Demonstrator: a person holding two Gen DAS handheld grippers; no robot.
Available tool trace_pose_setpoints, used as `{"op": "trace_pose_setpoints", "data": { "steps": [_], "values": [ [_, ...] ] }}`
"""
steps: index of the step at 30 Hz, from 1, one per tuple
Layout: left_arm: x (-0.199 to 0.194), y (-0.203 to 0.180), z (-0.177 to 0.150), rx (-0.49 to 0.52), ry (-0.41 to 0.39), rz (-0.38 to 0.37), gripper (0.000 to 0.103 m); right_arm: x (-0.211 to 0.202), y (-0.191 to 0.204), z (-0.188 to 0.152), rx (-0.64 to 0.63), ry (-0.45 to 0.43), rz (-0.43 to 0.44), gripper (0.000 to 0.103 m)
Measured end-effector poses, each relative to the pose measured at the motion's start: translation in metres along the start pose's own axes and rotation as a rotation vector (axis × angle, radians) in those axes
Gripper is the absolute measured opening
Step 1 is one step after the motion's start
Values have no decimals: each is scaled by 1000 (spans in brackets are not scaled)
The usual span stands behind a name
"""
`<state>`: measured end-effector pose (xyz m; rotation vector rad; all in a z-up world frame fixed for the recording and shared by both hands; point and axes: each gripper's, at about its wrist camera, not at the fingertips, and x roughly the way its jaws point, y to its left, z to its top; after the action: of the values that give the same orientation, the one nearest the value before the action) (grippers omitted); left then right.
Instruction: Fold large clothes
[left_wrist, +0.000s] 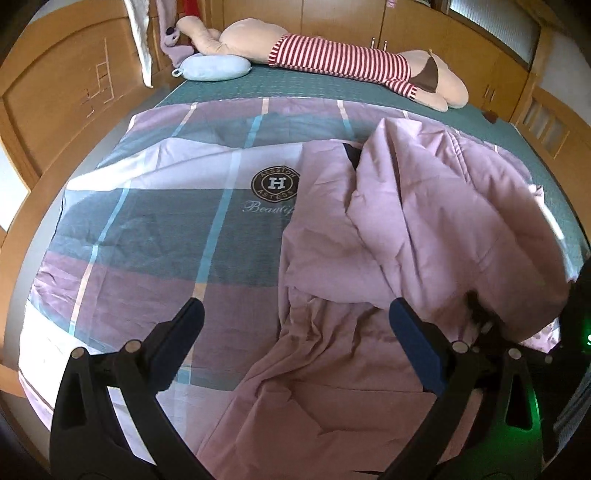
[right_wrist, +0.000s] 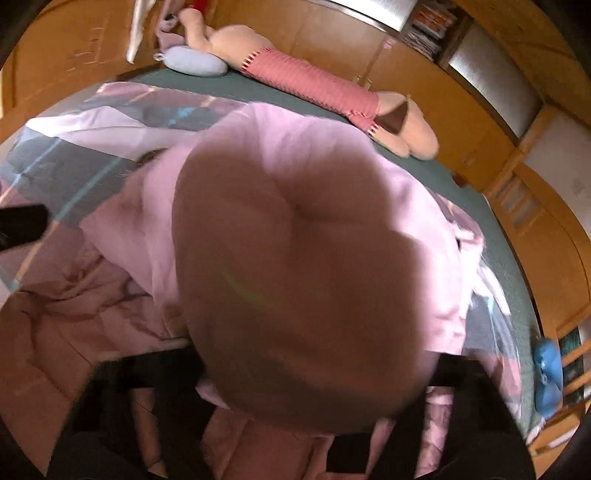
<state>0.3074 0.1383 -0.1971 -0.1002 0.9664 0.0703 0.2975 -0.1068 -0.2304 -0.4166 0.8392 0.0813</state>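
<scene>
Carrying a bunched fold of pink duvet cover (right_wrist: 295, 258) over the bed (left_wrist: 369, 88), clamped in right gripper (right_wrist: 314, 369); left gripper (left_wrist: 295, 314) apart, empty. Best laid edge-to-edge, then smoothed.

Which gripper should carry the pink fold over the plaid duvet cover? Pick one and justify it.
Right. The right gripper already has a bunched mound of the pink plaid duvet cover filling the space between its fingers, lifted above the bed. The left gripper hovers open and empty over flat fabric.
</scene>
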Motion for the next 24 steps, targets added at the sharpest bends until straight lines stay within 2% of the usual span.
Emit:
{"op": "trace_pose_setpoints", "data": {
  "steps": [1,2,5,10,13,16,19,20,22,23,24],
  "values": [
    [-2,3,0,-12,-1,-6,101,0,-5,-1,5,10,-18,28],
    [-3,5,0,-19,-3,-8,101,-3,-8,-4,-7,4,-74,21],
    [-8,10,-1,-35,-9,-19,101,-23,-11,-10,-99,-81,-278,18],
    [-14,10,-8,-16,-14,-14,101,-54,-18,-29,-231,-238,-543,17],
    [-14,12,-11,-13,-9,-11,101,-55,-1,-59,-366,-253,-568,17],
    [-13,11,-12,-15,-3,-17,101,-39,24,-103,-521,-214,-557,17],
    [-13,3,-14,3,-2,-32,101,-23,42,-136,-608,-172,-562,17],
    [-13,-1,-14,11,-2,-37,101,-22,44,-140,-621,-171,-565,21],
    [-13,-8,-16,29,-1,-48,101,-23,44,-149,-641,-163,-564,41],
    [-12,-14,-17,43,-2,-53,101,-27,43,-155,-654,-158,-553,61],
    [-11,-20,-19,58,-3,-55,101,-30,42,-161,-665,-164,-557,69]
  ]
}}
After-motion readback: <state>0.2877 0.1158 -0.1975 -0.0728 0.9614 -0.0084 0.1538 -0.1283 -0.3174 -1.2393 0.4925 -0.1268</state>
